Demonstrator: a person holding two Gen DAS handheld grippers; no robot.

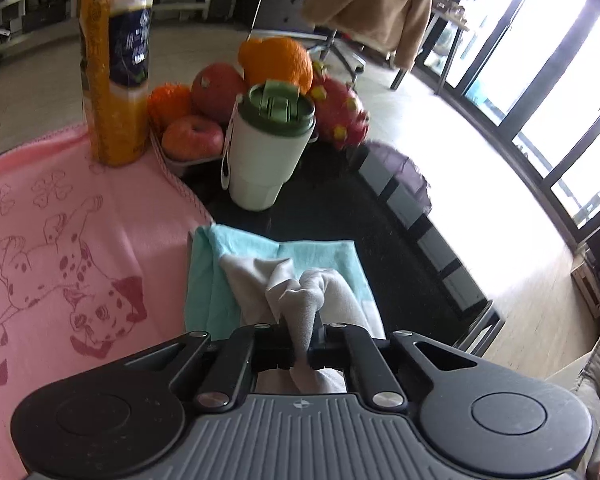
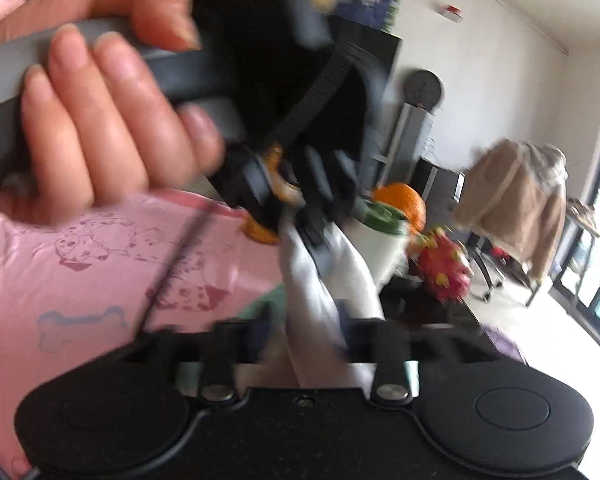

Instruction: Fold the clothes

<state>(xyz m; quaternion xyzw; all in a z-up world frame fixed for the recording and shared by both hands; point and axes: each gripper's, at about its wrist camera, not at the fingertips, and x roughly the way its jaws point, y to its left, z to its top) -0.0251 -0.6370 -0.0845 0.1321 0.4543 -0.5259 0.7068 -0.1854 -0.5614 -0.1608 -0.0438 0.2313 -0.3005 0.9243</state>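
Grey-white garment (image 1: 300, 292): soft, light, limp, bunched on teal cloth (image 1: 204, 280) at tumbler's (image 1: 266, 152) six o'clock. Left gripper (image 1: 300, 344) clamped on a fold. Right gripper (image 2: 312, 340) parted, cloth between. Recommend regripping at hem corners.

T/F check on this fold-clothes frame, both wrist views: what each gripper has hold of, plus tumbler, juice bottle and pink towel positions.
1. The left gripper is shut on the grey-white cloth. True.
2. The right gripper is clamped on the pink dog-print towel. False: its jaws stand apart with the white cloth between them, and the towel lies to the side.
3. The white tumbler has a green lid. True.
4. The orange juice bottle lies on its side. False: it stands upright on the pink towel.
5. A folded teal cloth lies under the grey-white cloth. True.
6. The dragon fruit sits left of the bottle. False: it is right of the tumbler.
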